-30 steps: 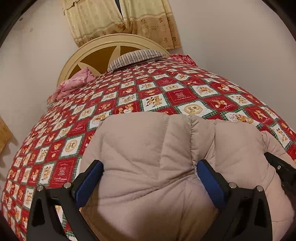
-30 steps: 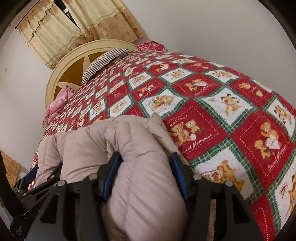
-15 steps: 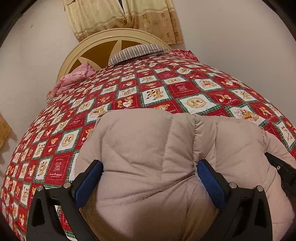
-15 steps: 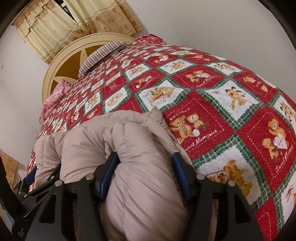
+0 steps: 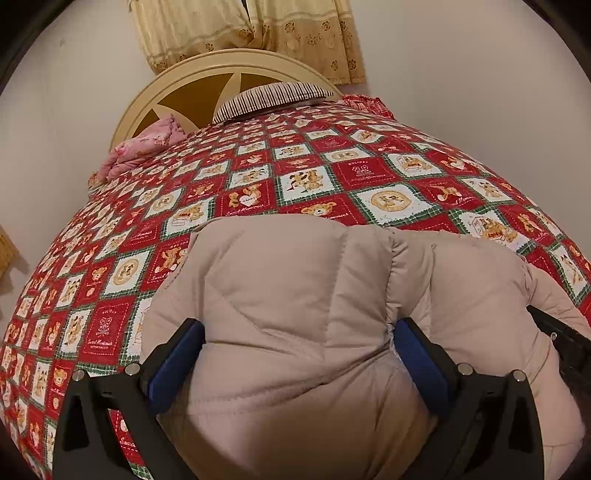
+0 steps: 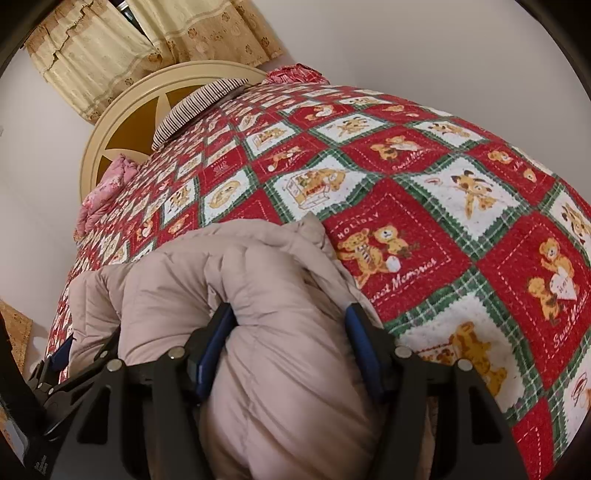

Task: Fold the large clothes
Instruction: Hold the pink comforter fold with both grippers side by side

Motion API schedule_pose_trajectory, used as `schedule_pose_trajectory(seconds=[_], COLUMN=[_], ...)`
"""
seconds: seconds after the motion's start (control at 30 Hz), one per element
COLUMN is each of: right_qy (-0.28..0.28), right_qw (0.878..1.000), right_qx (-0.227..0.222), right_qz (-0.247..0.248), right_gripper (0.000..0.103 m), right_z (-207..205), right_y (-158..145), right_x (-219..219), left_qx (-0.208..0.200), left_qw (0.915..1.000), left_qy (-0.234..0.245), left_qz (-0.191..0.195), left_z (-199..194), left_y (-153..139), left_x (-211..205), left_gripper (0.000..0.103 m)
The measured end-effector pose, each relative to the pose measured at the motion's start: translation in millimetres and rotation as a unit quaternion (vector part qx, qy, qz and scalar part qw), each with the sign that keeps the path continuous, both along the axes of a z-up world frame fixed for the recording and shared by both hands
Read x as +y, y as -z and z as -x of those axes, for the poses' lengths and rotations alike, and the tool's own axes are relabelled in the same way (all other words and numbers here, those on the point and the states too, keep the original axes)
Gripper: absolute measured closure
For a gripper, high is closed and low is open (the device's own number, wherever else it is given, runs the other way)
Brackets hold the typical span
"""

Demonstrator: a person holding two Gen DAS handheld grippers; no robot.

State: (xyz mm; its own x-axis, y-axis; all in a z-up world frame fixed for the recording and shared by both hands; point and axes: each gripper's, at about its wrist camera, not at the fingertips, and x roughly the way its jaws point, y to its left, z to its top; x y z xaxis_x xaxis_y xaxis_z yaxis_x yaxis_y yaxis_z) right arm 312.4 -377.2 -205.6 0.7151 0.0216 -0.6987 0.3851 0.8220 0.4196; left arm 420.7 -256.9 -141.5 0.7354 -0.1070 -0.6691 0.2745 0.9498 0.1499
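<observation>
You face a bed [image 5: 110,258] under a red, green and white teddy-bear quilt [image 5: 314,177], its round cream headboard [image 5: 236,62] against a plain pale wall [image 5: 461,55]. Yellow patterned curtains [image 5: 258,29] hang above; a striped pillow [image 5: 269,94] and pink bedding [image 5: 147,146] lie at the head.

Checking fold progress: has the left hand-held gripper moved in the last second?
Yes. The left hand-held gripper, clamping the beige jacket, has tilted downward: the headboard sits higher in view.

A red teddy-bear patchwork quilt [image 5: 332,177] covered the bed. A striped pillow [image 5: 269,94] lay against the cream headboard [image 5: 192,79]; a pink bundle [image 5: 144,147] beside it. Yellow curtains [image 5: 295,29] hung above.
</observation>
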Motion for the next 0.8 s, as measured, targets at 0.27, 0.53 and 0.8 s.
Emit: schedule_pose_trajectory(seconds=[0.27,0.53,0.8], right_qy=[-0.003,-0.007,-0.025], right_qw=[1.000,1.000,0.999], right_qx=[0.001,0.007,0.019], right_qz=[-0.006,-0.012,-0.015], right_gripper=[0.038,0.037,0.035], right_z=[-1,-3,-11], right_y=[0,2,1], right_x=[-1,-2,-6], left_qx=[0.004,0.010,0.011], left_qw=[1.0000,1.0000,0.9999], left_qy=[0.000,-0.001,-0.002], left_qz=[-0.001,0.000,-0.005], left_z=[-3,-6,-8], left_y=[2,3,4], left_x=[0,-2,-5], left_gripper=[0.001,0.001,0.001])
